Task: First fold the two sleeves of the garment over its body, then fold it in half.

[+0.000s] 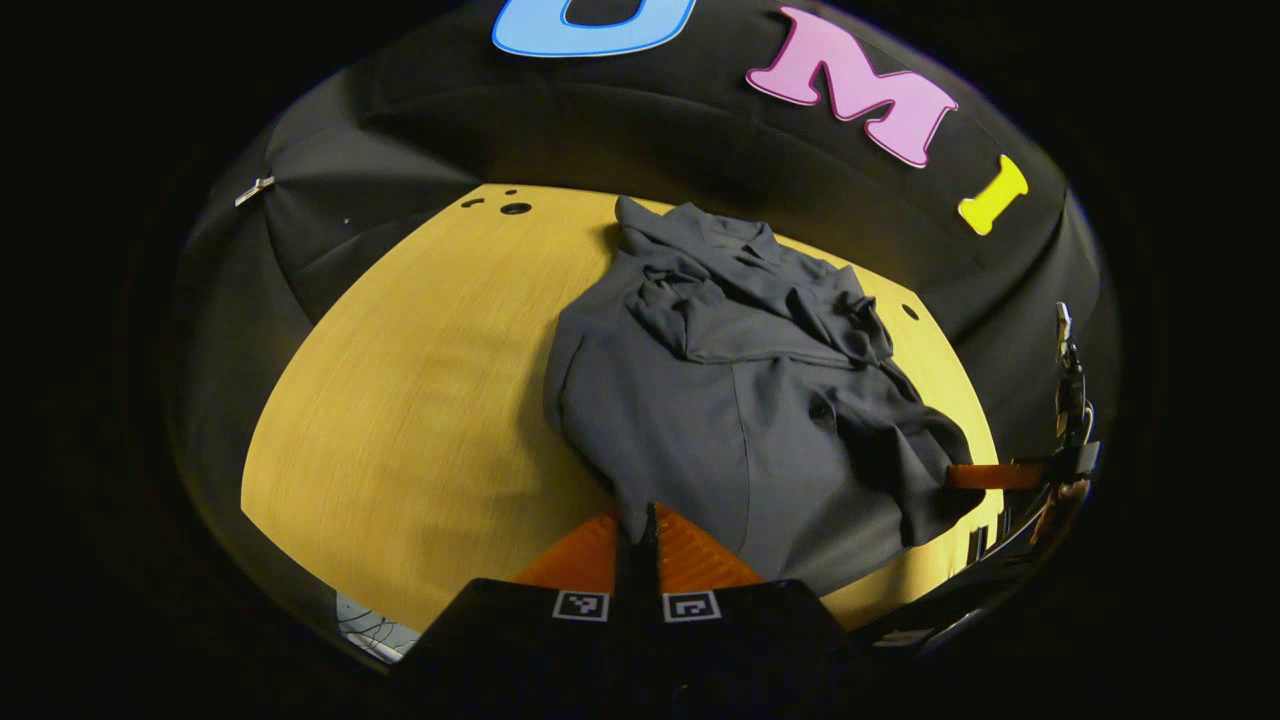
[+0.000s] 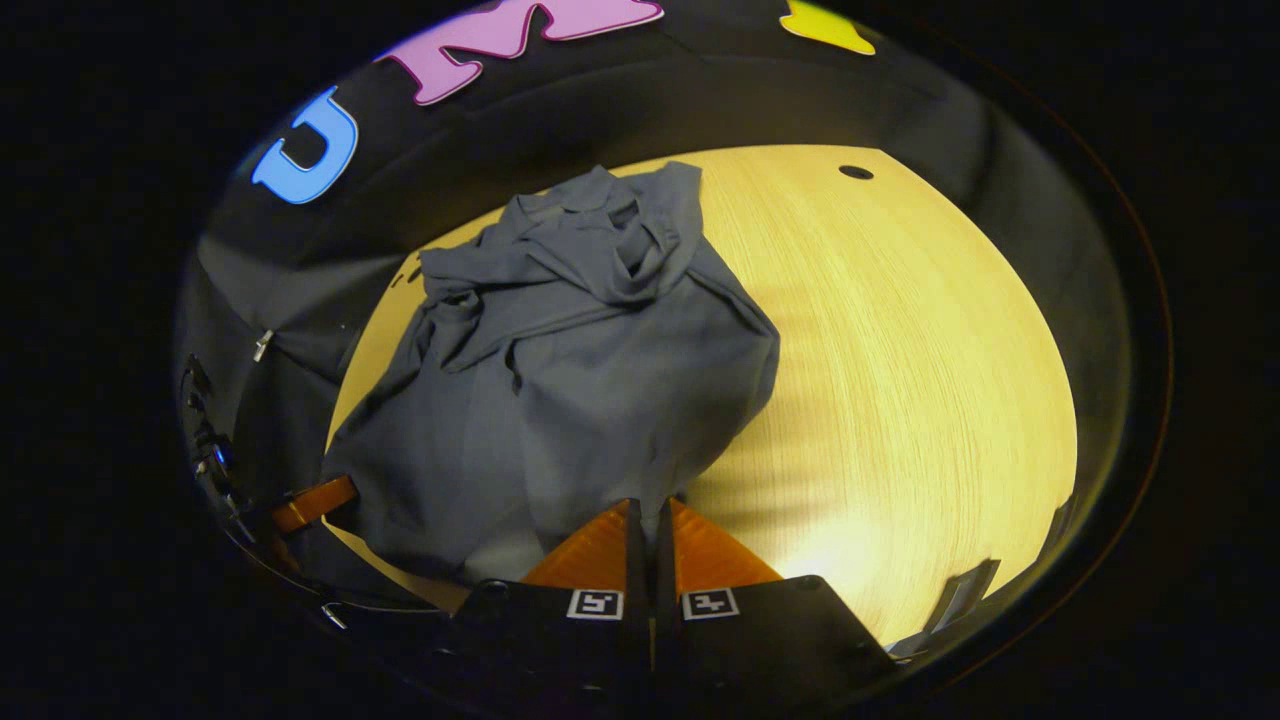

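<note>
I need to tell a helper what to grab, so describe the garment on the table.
On the yellow wooden table, in front of the black cloth wall, lies one grey shirt. It is crumpled, with its sleeves bunched over the body near the collar, and nothing else soft lies beside it.

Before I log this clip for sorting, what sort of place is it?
Probably a staged recording booth, not a home: a grey garment lies on a bare wooden table, with black cloth walls draped close behind it.

A pale yellow wood-grain tabletop [image 1: 420, 400] carries a grey garment [image 1: 740, 400], lying crumpled with its sleeves bunched over the body. A few small dark holes sit near the tabletop's far edge, beside the garment's collar end
</note>
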